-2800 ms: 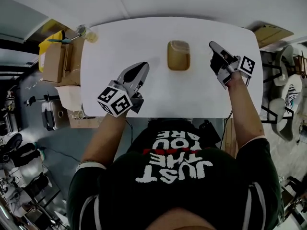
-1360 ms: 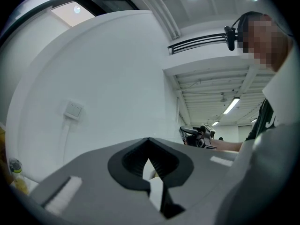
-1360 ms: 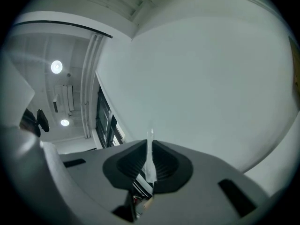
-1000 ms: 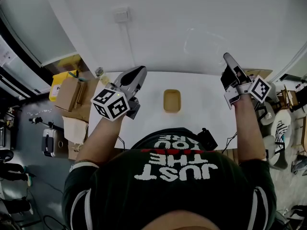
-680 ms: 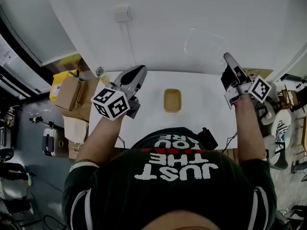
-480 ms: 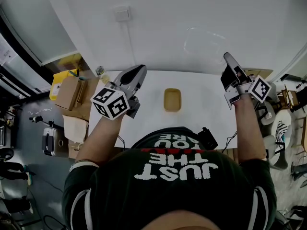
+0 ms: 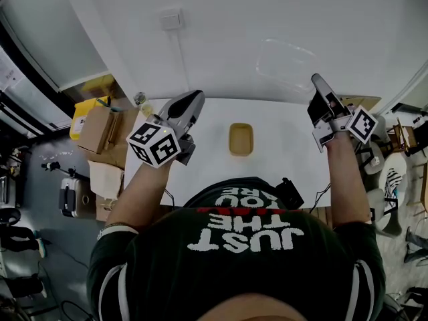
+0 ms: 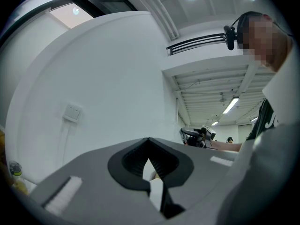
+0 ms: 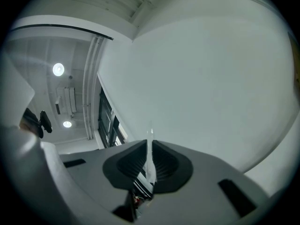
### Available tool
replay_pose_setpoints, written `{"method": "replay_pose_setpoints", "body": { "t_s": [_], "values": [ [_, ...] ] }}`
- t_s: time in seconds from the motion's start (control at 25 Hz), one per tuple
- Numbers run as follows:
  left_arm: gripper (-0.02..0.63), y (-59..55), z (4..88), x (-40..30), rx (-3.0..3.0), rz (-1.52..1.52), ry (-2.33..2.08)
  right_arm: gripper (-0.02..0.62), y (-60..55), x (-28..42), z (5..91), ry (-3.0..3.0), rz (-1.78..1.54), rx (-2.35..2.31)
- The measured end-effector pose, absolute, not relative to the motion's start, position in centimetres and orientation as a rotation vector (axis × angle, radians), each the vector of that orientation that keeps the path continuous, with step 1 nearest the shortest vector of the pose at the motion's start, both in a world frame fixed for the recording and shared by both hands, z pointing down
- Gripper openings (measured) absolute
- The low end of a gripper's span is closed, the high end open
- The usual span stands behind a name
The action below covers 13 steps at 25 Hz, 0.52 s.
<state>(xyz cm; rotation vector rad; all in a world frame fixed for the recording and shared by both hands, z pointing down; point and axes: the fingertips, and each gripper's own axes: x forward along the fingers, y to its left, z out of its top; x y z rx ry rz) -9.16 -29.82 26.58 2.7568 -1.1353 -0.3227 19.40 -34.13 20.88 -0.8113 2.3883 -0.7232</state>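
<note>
Both grippers are held up in the air above a white table [image 7: 284, 162]. My left gripper [image 7: 192, 100] is shut with nothing in it and hangs over the table's left end. My right gripper [image 7: 317, 83] is also shut and empty, over the right end. A tan oblong dish [image 7: 241, 139] stands on the table between them, well below both. The left gripper view has the shut jaws of the left gripper [image 8: 149, 163] pointing at a white wall, with the right gripper [image 8: 198, 136] in the distance. In the right gripper view the right gripper [image 9: 150, 149] faces wall and ceiling.
Cardboard boxes [image 7: 95, 131] and a yellow container [image 7: 81, 119] stand left of the table, with a small bottle [image 7: 139, 99] at its corner. A wall switch [image 7: 169, 20] with a cable sits on the white wall behind. Chairs [image 7: 393, 176] stand to the right.
Since 2.8 s ago both grippers have risen off the table into the air and the view has pulled back. Over the last second nothing has visibly moved.
</note>
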Motion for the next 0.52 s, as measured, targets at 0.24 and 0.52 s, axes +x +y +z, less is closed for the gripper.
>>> {"method": "replay_pose_setpoints", "body": {
  "t_s": [0.24, 0.52],
  "values": [
    [0.006, -29.91, 26.52, -9.16, 2.760, -0.320, -1.136, 0.035, -34.10, 19.25, 20.85, 2.389, -0.723, -0.809],
    [0.006, -29.92, 26.33, -9.10, 2.767, -0.322, -1.135, 0.035, -34.05, 19.25, 20.79, 2.389, -0.725, -0.806]
  ]
}}
